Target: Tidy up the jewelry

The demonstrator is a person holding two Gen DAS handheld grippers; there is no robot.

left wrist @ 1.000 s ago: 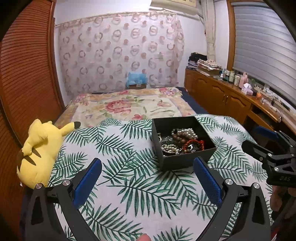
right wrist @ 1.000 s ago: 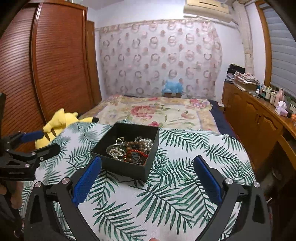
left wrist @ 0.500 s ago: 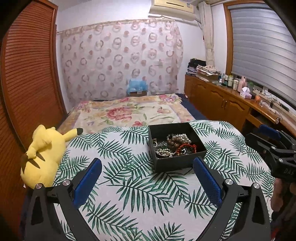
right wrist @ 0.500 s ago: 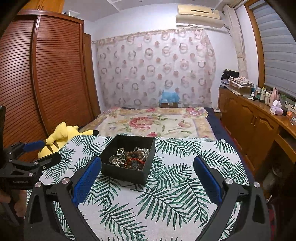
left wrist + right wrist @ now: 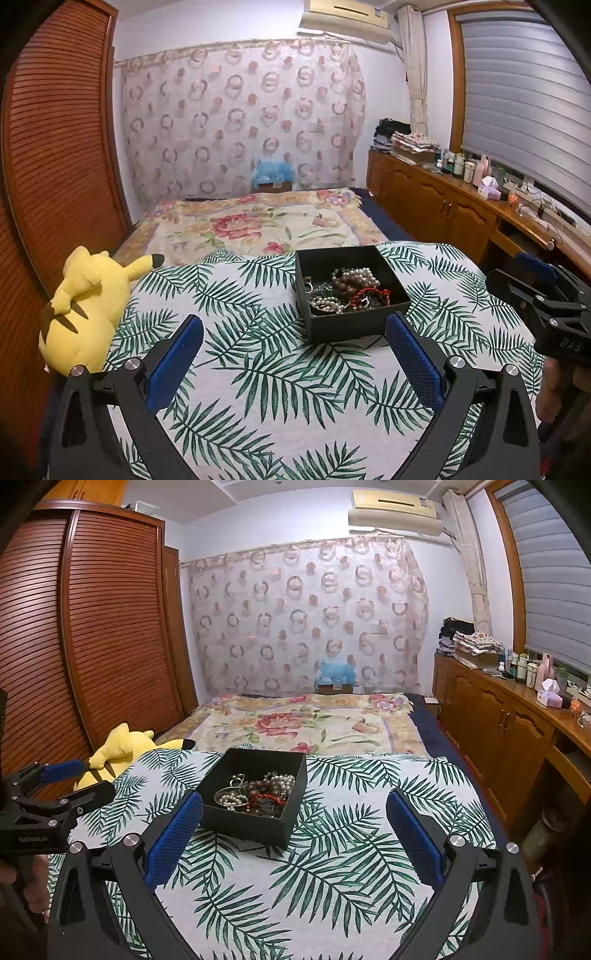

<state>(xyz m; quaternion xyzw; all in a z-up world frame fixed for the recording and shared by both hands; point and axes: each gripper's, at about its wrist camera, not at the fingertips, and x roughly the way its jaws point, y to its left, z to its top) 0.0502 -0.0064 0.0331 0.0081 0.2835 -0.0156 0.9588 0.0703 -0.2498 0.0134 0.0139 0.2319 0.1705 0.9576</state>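
So both grippers hover over the palm-leaf printed cloth, blue-padded fingers spread wide and holding nothing: left gripper, right gripper. The square black jewelry box of tangled bead and pearl bracelets sits just ahead, yellow plush toy off left.

Yellow plush toy on palm-leaf cloth; floral bedspread, wooden cabinets
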